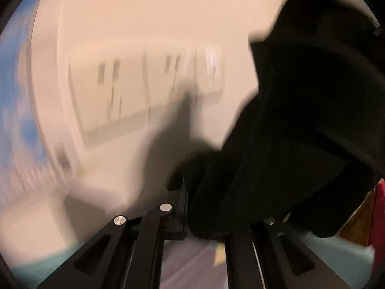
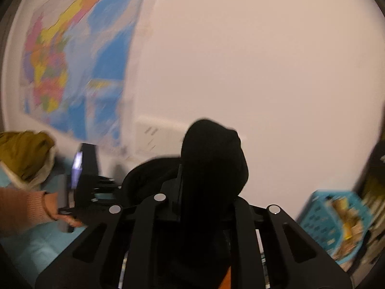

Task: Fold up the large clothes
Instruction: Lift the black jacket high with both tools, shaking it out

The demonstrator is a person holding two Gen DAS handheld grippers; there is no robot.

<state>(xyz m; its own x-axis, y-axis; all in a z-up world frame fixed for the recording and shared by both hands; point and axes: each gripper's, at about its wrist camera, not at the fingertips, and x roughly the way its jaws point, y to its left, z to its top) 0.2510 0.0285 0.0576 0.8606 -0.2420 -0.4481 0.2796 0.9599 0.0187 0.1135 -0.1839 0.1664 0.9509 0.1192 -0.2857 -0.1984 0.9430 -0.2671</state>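
Before a pale wall (image 2: 264, 60) with a map (image 2: 72, 55), both grippers hold the black garment (image 1: 300, 120) raised, probably to spread it: left gripper (image 1: 192, 197) and right gripper (image 2: 202, 192) seem clamped on cloth.

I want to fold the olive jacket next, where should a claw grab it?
Take the olive jacket at its raised top fold, coming from the right. It lies bunched in a heap at the left, so that ridge is the easiest pinch. Collar and sleeves cannot be made out.
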